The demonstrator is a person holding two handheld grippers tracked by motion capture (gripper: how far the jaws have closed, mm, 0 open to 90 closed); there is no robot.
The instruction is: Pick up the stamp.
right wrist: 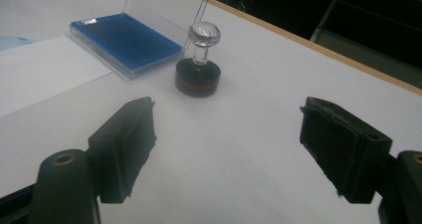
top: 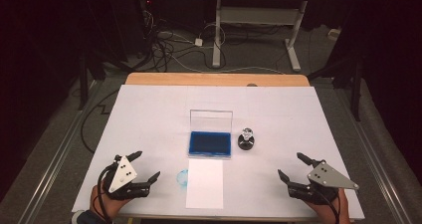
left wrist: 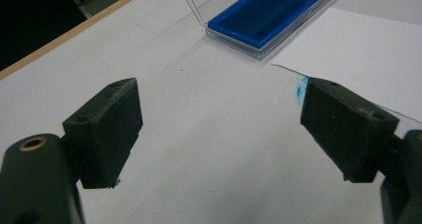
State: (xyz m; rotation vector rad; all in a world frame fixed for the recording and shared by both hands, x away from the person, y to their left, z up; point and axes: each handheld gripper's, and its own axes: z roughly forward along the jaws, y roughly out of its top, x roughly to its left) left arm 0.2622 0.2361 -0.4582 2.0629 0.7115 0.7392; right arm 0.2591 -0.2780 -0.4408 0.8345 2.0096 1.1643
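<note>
While both grippers are held low over the near edge of the white table (top: 149, 114), nothing is grasped by either of them. The left gripper (top: 148, 165) is seen at the near left corner in the high view, its jaws spread wide and empty; in the left gripper view its two black pads (left wrist: 107, 129) are set well apart over bare table surface. The right gripper (top: 292, 165) is seen at the near right corner, its jaws likewise released and wide, and in the right gripper view only white table is framed between its pads (right wrist: 127, 144).

At the middle of the table a blue ink pad (top: 209, 144) is laid in a clear case, whose transparent lid (top: 211, 120) is stood upright along the far side. Just to the right of the ink pad, apart from it, a stamp (top: 246, 139) is stood upright on its round black base, a clear knob being carried on top; in the right gripper view a red band is shown around that base (right wrist: 198, 77). A white sheet of paper (top: 204, 182) is laid just in front of the ink pad, running to the near edge. A pale blue smudge (top: 182, 177) is seen at the left edge of the sheet, between it and the left gripper.
</note>
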